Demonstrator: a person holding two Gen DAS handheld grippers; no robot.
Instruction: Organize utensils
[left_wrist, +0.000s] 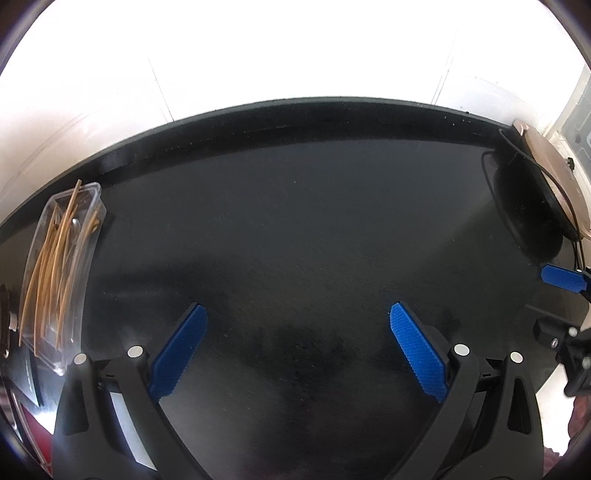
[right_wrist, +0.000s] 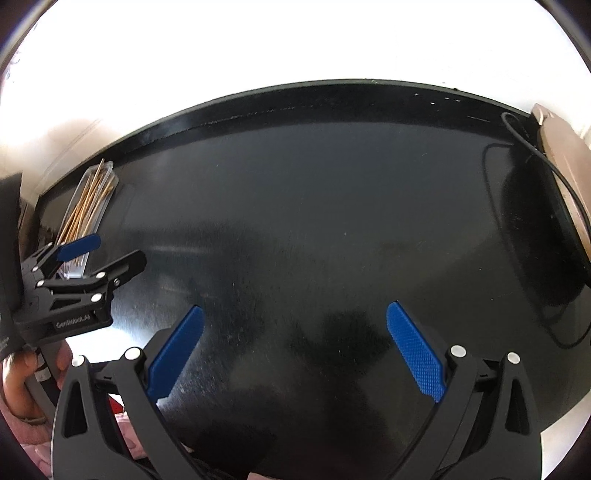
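- While both tools hang over it, the broad black tabletop (left_wrist: 295, 229) takes up nearly everything, its middle bare, a bright white wall behind its far edge.
- At the far right edge a round, tan-rimmed dark object (left_wrist: 543, 192) leans with a black cable (right_wrist: 535, 147) looping round it; what it is I cannot say.
- Next in size, the left gripper (left_wrist: 297, 347) with black arms and blue ribbed pads hovers above the table, jaws spread wide with nothing between them.
- Matching it, the right gripper (right_wrist: 293, 350) is held just as wide apart and empty; from the left camera only one blue pad of it shows at the right border.
- Smaller, the clear, long, rectangular plastic box (left_wrist: 61, 273) sits at the table's left edge, near the far corner.
- Inside lie thin golden-brown sticks (left_wrist: 51, 266), chopsticks or skewers by the look, with something silvery among them that I cannot make out; some tips poke past the far rim.
- As I judge it, everything hinges on this: the box lies off to the left of both tools, its long axis running from near to far, roughly along the way the fingers point.
- From the right camera the left gripper (right_wrist: 92, 254) sits just beside the box's near end, so the left hand is plainly nearer and the likelier one to reach it.
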